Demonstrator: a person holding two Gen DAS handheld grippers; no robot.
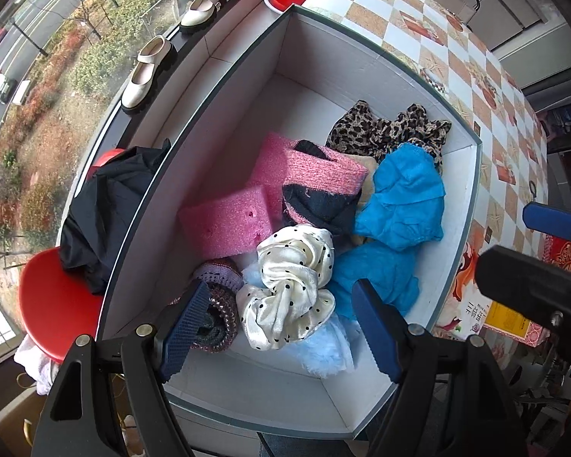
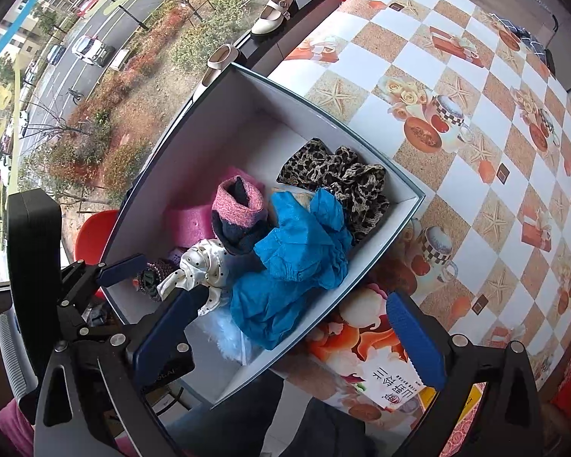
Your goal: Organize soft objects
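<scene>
A white box with a grey rim (image 1: 316,49) holds several soft things: pink foam blocks (image 1: 224,224), a pink and navy knit piece (image 1: 323,175), a leopard scarf (image 1: 384,129), a crumpled blue cloth (image 1: 399,205), a cream polka-dot scarf (image 1: 293,282), a pale blue fluffy piece (image 1: 323,350) and a purple knit piece (image 1: 220,304). My left gripper (image 1: 281,323) hangs open over the cream scarf, pads apart from it. My right gripper (image 2: 293,327) stands wide open above the blue cloth (image 2: 297,251) at the box's near corner, holding nothing.
The box sits at the edge of a checkered tablecloth (image 2: 476,152) beside a window. Two cream shoes (image 1: 148,72) stand on the sill. A black garment (image 1: 106,213) lies on a red stool (image 1: 53,312). A printed carton (image 2: 369,373) lies by the box.
</scene>
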